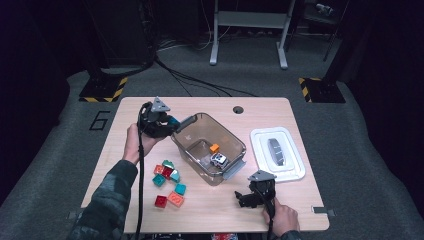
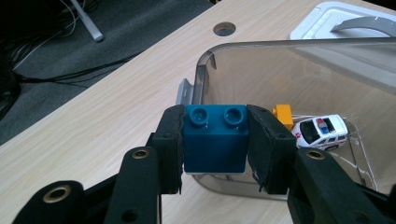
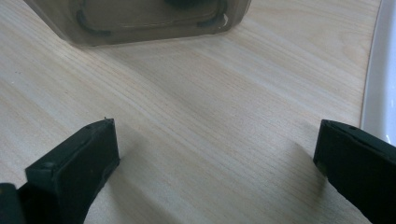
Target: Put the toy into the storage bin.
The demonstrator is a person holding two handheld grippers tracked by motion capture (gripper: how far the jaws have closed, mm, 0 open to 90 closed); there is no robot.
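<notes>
A blue two-stud brick [image 2: 215, 140] is clamped in the left gripper [image 2: 215, 142] at the clear bin's rim [image 2: 205, 60]. The right gripper [image 3: 215, 149] is held with jaws wide apart over bare tabletop [image 3: 224, 93].

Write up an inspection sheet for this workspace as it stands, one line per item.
Surface: light wooden table with a round hole near the far edge.
Job's things: blue brick held at the near rim of the clear bin; inside the bin lie an orange brick and a toy police car.
Clutter: loose bricks, red, teal and orange, on the table left of the bin; white lid to its right.
Grippers: left gripper shut on the blue brick; right gripper open, jaws wide over bare table.
Cables: a black cable trails along the left forearm.
Surroundings: grey floor, floor cables, striped stand bases, a metal frame behind.
</notes>
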